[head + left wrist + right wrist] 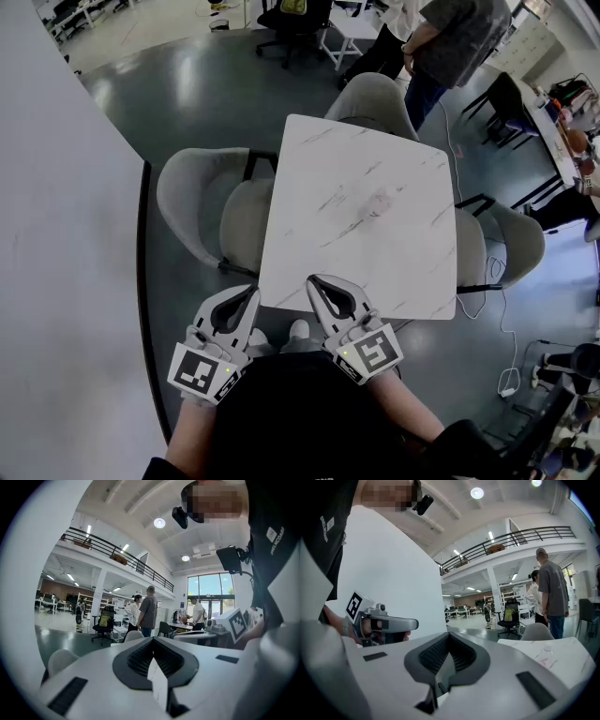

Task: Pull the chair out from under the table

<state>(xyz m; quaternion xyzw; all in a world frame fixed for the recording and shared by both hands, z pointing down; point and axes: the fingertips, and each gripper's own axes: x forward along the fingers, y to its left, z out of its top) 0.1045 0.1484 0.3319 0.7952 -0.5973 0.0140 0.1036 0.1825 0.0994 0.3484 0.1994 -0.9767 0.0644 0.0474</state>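
A white marble-look square table [361, 211] stands in front of me. Grey shell chairs are tucked against it: one on the left [192, 202], one at the far side [375, 98] and one on the right [516, 246]. My left gripper [251, 292] hovers just off the table's near left corner, shut with nothing in it. My right gripper [313, 280] is over the near edge, jaws together and empty. The left gripper view shows its closed jaws [152, 640] with the left chair [58, 660] beyond. In the right gripper view, beyond its gripper [449, 634], the tabletop [555, 656] lies at the right.
A white wall [56, 234] runs close along the left, behind the left chair. Two people [450, 47] stand just past the far chair. A black office chair [295, 19] is farther back. A white cable and plug [511, 375] lie on the floor at the right.
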